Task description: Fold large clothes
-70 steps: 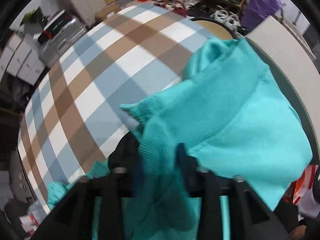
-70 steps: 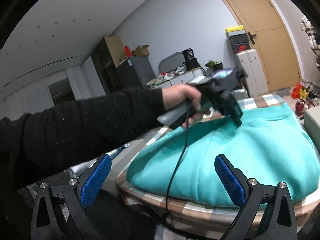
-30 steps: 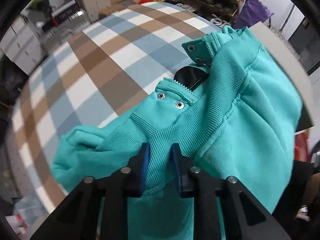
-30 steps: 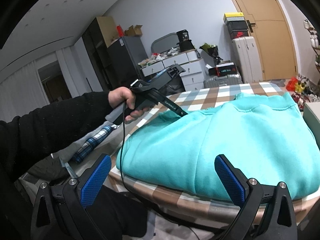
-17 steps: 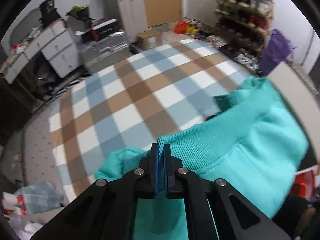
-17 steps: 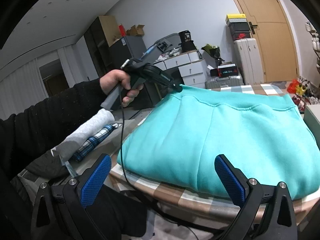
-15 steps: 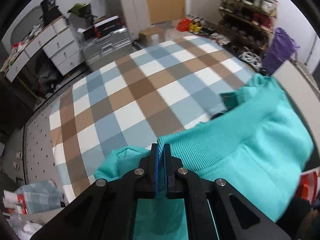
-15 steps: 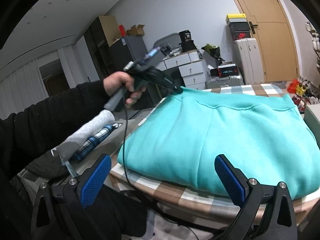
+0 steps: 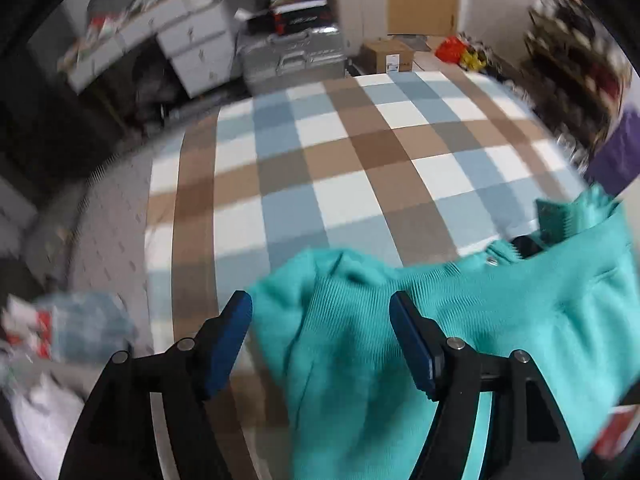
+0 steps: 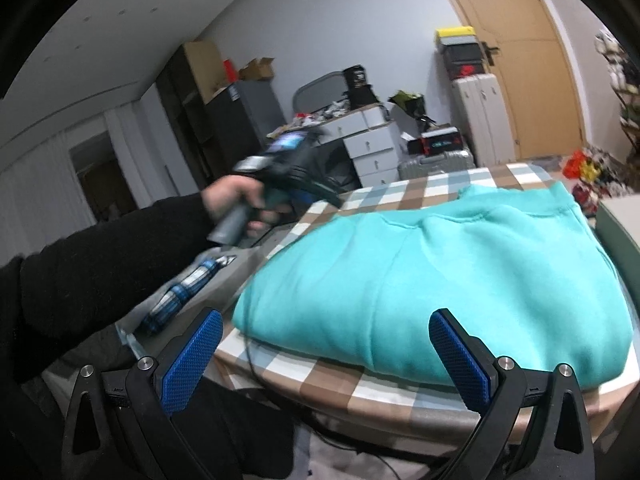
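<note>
Lying folded on the checked tablecloth (image 9: 344, 148), the turquoise sweatshirt (image 10: 460, 280) is occupying the near right part of the table, with its ribbed hem and a snap-fastened placket edge facing the far side in the left wrist view. The left gripper (image 9: 320, 320) is hanging above the garment's left portion, pointing steeply down; its jaws have just been opening and are now standing spread, with ribbed fabric showing in the gap below them but neither blue pad pressing on it. A rumpled sleeve end is sitting just under the left finger's side. In the right wrist view, a hand (image 10: 236, 204) in a black sleeve is holding that left gripper off the table's left edge, apart from the cloth. The right gripper (image 10: 326, 344) is waiting at the near edge of the table, its jaws spread wide and nothing between them, the sweatshirt's folded edge lying just beyond its fingertips.
</note>
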The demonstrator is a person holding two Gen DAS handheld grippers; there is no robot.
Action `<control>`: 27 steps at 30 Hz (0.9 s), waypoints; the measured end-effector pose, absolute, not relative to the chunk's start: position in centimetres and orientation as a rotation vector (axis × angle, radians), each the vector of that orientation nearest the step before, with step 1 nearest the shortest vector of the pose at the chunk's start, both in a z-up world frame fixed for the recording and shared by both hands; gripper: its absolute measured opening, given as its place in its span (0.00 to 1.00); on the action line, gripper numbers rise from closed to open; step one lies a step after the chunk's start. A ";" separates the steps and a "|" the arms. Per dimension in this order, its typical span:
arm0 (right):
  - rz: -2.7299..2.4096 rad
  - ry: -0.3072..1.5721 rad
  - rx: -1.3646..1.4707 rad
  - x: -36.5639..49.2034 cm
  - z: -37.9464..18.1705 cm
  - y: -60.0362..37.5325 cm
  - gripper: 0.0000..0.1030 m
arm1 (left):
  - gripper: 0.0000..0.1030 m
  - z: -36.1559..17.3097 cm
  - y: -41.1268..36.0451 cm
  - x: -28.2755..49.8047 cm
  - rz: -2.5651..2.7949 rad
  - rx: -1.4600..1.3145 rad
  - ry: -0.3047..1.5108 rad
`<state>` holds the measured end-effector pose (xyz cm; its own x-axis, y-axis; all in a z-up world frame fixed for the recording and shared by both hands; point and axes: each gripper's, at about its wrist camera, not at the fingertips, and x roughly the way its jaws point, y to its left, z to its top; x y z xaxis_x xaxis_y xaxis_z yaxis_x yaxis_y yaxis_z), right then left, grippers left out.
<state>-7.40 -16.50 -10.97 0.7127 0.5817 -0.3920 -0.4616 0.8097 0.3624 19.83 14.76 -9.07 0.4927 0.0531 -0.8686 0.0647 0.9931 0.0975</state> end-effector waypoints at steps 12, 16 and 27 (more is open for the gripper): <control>0.348 0.727 0.164 3.6 -10.9 -16.0 0.99 | 0.65 -13.9 7.4 7.9 -0.380 -0.030 1.062; 0.113 1.014 -0.079 10.3 -16.5 -15.0 0.78 | 0.66 -17.0 9.4 8.7 -0.352 -0.137 1.038; 0.128 1.064 -0.102 11.5 -13.9 -14.4 0.67 | 0.65 -17.2 9.6 7.5 -0.360 -0.057 0.972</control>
